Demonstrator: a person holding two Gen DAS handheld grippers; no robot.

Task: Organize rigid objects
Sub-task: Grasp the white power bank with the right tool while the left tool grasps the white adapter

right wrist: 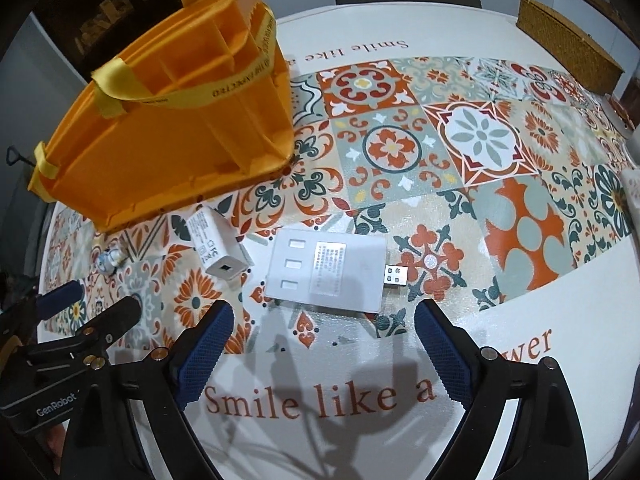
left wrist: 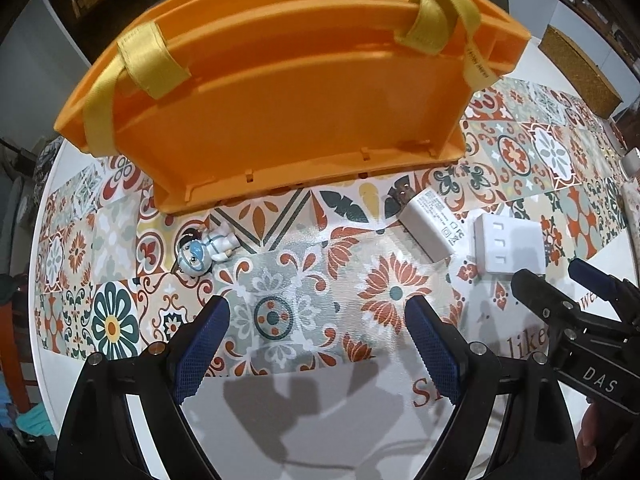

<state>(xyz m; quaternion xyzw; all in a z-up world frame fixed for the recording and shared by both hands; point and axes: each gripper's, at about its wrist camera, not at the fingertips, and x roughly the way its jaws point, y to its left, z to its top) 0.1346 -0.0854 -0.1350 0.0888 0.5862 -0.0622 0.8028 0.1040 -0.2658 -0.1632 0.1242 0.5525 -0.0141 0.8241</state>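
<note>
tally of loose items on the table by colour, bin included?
White: 2, charger, USB hub
White and blue: 1, figurine
Orange: 1, bin
Total: 4

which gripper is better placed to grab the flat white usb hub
Right. The right gripper is open with the flat white usb hub directly ahead of its fingers. The left gripper faces bare tablecloth, with the hub off to its right.
</note>
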